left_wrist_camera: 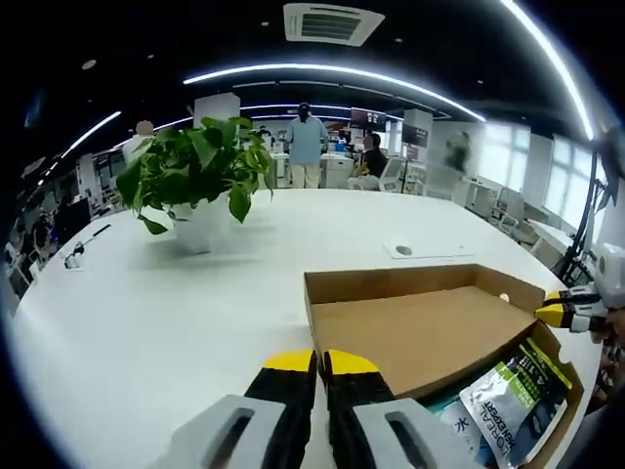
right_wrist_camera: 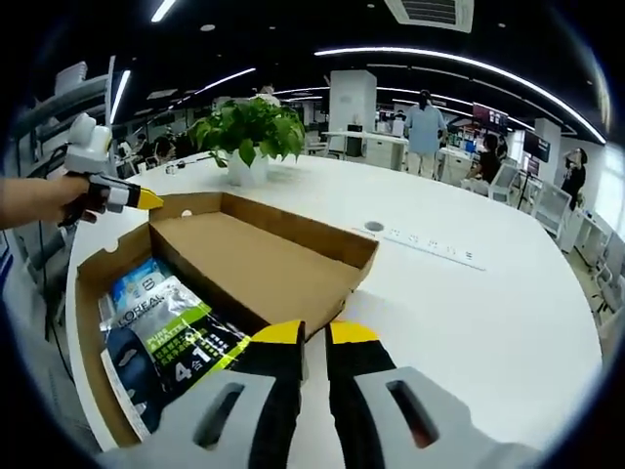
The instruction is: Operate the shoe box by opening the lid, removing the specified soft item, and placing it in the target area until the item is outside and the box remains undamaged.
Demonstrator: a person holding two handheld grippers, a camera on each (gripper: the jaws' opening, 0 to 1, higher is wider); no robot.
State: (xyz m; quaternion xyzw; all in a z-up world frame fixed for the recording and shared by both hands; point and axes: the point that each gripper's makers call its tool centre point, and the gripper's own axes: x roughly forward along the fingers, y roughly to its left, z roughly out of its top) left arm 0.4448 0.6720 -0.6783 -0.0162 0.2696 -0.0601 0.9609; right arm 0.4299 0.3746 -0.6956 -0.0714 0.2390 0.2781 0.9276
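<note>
One cardboard shoe box (left_wrist_camera: pixel 430 332) is seen lying on a white table (left_wrist_camera: pixel 146 313), its hinged lid (right_wrist_camera: pixel 259 264) folded back and lying flat with the brown inside turned up. Inside the open tray of the box, one soft packet (right_wrist_camera: pixel 161 313) printed in green, white and black is seen, lying on top of darker packaging; in the left gripper view the same packet (left_wrist_camera: pixel 513 396) shows at the lower right. The item is thus still inside the box.

The left gripper (left_wrist_camera: pixel 320 363) is seen with its two yellow-tipped jaws pressed together and nothing between them, set just before the near edge of the lid. The right gripper (right_wrist_camera: pixel 314 334) is likewise clenched on nothing, its tips at the lid's edge. In each view the other gripper is seen at the far corner of the box, held by a hand (right_wrist_camera: pixel 39 200).

One potted plant (left_wrist_camera: pixel 195 176) in a white pot stands further back on the table, and one white power strip (right_wrist_camera: pixel 430 246) lies beside the box. Three people (left_wrist_camera: pixel 306 145) are made out in the office behind.
</note>
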